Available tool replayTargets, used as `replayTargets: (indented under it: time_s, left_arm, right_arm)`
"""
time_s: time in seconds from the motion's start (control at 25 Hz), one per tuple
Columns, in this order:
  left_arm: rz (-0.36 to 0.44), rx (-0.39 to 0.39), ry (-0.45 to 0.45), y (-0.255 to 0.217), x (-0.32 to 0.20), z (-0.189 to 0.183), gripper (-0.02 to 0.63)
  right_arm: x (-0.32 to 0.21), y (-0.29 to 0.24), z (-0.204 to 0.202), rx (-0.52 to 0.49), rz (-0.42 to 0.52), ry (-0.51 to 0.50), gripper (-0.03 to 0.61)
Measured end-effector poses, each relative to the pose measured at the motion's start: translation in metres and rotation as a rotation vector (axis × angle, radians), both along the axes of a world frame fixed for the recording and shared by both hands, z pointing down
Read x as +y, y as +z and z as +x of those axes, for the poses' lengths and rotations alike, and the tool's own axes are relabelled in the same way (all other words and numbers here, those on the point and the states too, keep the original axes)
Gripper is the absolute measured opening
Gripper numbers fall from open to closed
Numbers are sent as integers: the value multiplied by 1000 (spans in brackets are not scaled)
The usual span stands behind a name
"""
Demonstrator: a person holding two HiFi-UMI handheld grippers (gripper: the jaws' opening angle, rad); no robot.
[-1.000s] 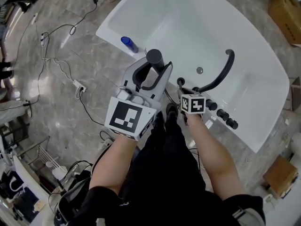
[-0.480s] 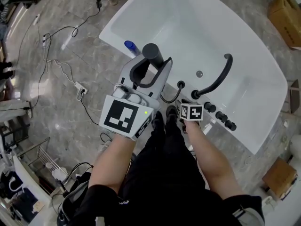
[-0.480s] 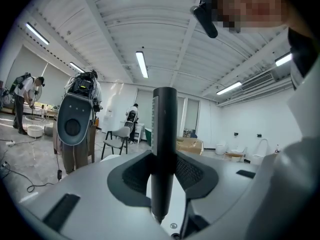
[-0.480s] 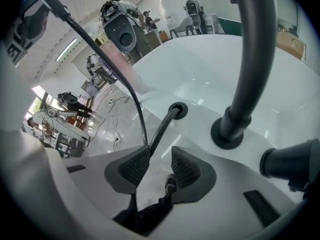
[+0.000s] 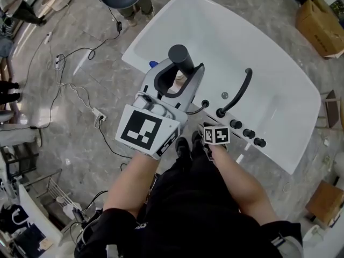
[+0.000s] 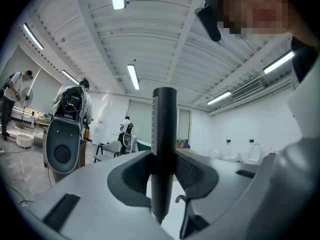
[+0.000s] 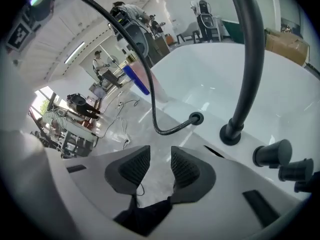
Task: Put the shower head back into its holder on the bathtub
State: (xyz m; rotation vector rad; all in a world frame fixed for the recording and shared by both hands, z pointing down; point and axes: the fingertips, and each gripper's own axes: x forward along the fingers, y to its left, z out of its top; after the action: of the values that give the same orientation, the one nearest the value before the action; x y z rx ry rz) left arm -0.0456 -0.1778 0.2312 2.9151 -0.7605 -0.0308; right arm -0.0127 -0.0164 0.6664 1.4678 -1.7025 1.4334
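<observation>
Two grippers: left gripper (image 6: 164, 165), right gripper (image 7: 160, 157). One shower head (image 5: 180, 58), one hose (image 7: 166, 132), one bathtub (image 5: 269, 63). One curved spout (image 5: 240, 90). Three knobs (image 5: 248, 133) just right of right gripper. One blue bottle (image 7: 136, 79) beyond left gripper. Two cardboard boxes (image 5: 320, 20).

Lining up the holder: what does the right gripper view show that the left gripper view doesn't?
Only the right gripper view: the white bathtub, its black curved spout, the black hose socket, and the right gripper, whose jaws have just been opening, nothing between them. Only the left gripper view: the black cylindrical shower head handle clamped in the left gripper. Both: people in the room behind.
</observation>
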Motion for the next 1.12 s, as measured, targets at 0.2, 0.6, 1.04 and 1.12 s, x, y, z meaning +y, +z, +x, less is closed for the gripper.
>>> replayTargets:
  time_s: [0.2,0.6,1.04,1.12]
  left_arm:
    - [17,-5,14,-18,23,-19,141]
    - [77,68,3,-81,40,-27,141]
    - [115,21,11,-95,61,23,141]
    - [103,30,-2,-96,64,26,141]
  right_arm:
    - [-5,-71,10,27,172,40,109]
    - [-26,-202,71,32,482,210,63]
    - [-33,-330,125,147,751,134,32]
    - [-29,-351,132,153,789,121,28]
